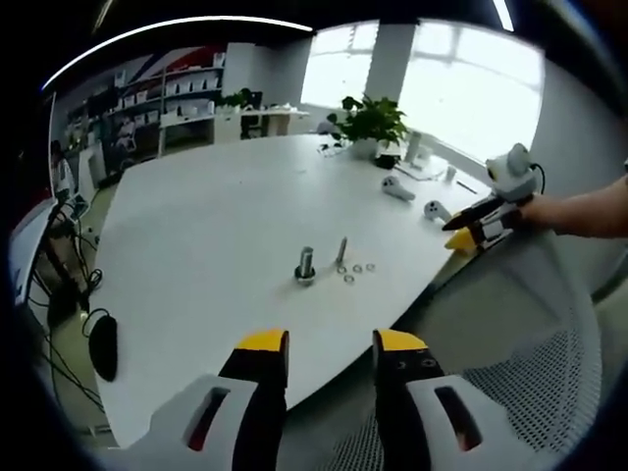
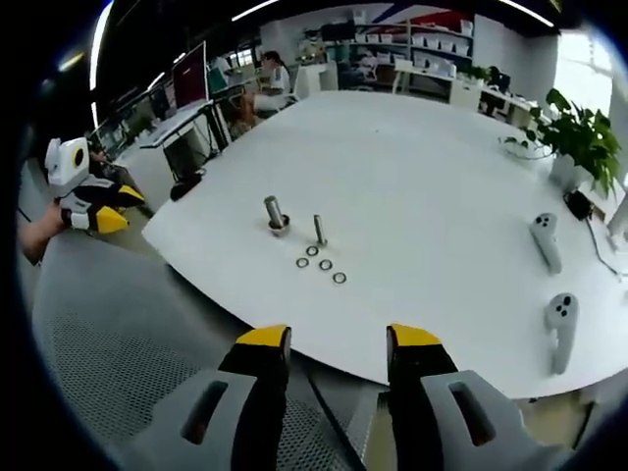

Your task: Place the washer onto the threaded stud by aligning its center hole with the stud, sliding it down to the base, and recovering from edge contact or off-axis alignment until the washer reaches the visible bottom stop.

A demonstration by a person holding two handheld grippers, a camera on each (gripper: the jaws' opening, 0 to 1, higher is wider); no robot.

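On the white table [image 2: 412, 167], washers [image 2: 321, 263] beside the threaded stud [image 2: 319, 230], well beyond both gaping, empty grippers [image 2: 339, 343].

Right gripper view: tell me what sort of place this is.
Probably an office or lab workroom: a large white table, shelving with boxes along the far wall, a person seated at a desk, and a potted plant by the window.

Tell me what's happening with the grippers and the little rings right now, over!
Left gripper and right gripper open, empty, short of the table. Four washers loose beside the threaded stud. Nothing blocking it.
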